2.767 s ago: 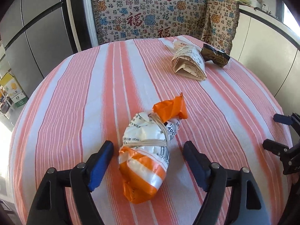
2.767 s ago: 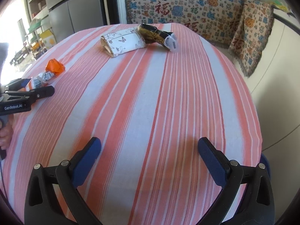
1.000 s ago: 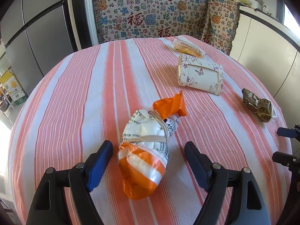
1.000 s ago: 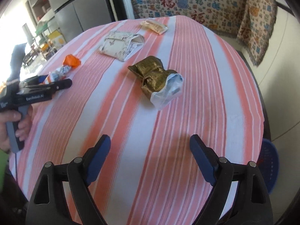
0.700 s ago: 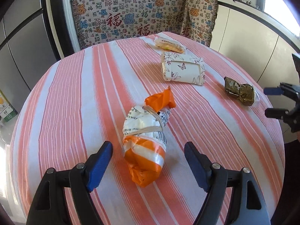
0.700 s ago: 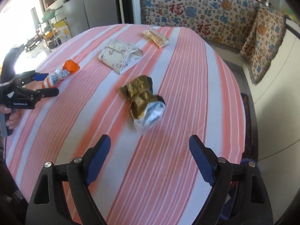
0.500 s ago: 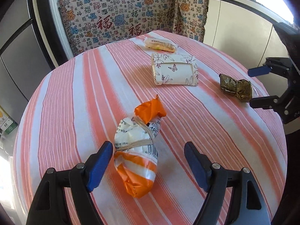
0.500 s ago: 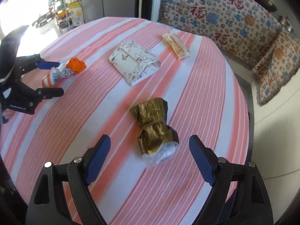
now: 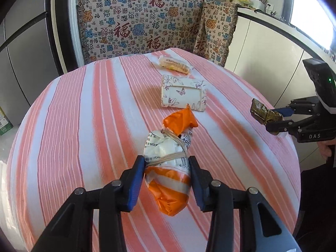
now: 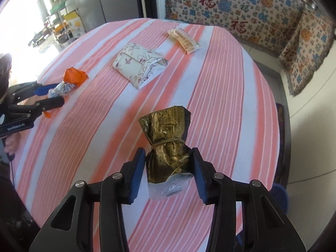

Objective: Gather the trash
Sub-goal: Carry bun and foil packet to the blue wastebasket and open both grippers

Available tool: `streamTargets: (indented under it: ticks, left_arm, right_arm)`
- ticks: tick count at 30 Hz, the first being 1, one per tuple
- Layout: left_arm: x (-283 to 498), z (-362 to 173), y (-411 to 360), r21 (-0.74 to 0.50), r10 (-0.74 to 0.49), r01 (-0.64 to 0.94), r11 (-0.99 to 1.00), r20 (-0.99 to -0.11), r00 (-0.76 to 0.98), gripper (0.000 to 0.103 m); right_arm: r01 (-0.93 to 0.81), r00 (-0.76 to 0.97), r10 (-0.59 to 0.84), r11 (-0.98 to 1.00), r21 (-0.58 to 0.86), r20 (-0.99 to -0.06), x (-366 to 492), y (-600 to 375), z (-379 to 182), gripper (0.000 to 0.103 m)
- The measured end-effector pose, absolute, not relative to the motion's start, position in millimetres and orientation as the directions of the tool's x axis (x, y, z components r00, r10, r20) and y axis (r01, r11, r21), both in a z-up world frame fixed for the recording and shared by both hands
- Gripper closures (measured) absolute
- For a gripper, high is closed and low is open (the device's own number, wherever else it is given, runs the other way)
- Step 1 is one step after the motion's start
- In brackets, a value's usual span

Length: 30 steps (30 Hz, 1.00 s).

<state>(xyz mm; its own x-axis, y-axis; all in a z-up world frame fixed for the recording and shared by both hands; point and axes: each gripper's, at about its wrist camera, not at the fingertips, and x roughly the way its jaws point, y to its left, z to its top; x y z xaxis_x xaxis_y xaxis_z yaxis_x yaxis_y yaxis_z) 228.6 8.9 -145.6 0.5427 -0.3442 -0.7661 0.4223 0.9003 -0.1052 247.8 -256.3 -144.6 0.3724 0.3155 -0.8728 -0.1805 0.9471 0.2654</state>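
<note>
Now left gripper (image 9: 167,163) fingers closing on orange-white bundle (image 9: 170,168); right gripper (image 10: 169,160) fingers closing on gold packet (image 10: 167,145).

Each black hand-held gripper (image 9: 167,169) has blue pads (image 9: 136,180) (silver screws).

We see strong daylight: a window (image 9: 313,10) blows out white at the left-wrist view's upper right, and glare washes the right-wrist view's upper left. The striped table (image 10: 220,79) is bright, with soft shadows under the wrappers. Fisheye bending curves the edges; corners go dark.
</note>
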Motion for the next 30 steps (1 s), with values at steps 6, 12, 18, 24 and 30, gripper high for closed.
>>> streamTargets:
  ticks: [6,12,18,24,30]
  left_arm:
    - [212.2,-137.9,-24.4,-0.145,-0.378,0.425,0.893,-0.753,0.539,0.061]
    - [199.4,-129.3,-67.6,-0.152,-0.408,0.455,0.878,-0.735,0.541,0.061]
    - [192.8,-127.3,-117.7,-0.187,-0.461,0.501,0.845,-0.729,0.505,0.061]
    - [188.3,-117.3,-185.7,-0.219,-0.531,0.577,0.787,-0.716,0.453,0.061]
    - [183.2,-113.8,-270.1,-0.252,-0.593,0.646,0.721,-0.707,0.385,0.061]
  right_arm:
    - [-0.119,0.391,0.339,0.94,0.318,-0.856,225.6,-283.3,-147.1,0.058]
    - [-0.057,0.412,0.35,0.932,0.359,-0.841,199.4,-313.1,-148.8,0.058]
    - [0.045,0.455,0.309,0.929,0.369,-0.835,168.4,-370.6,-148.0,0.058]
    - [0.176,0.456,0.223,0.926,0.333,-0.862,139.1,-442.7,-158.5,0.058]
    - [0.299,0.433,0.133,0.912,0.281,-0.891,119.0,-506.6,-180.4,0.058]
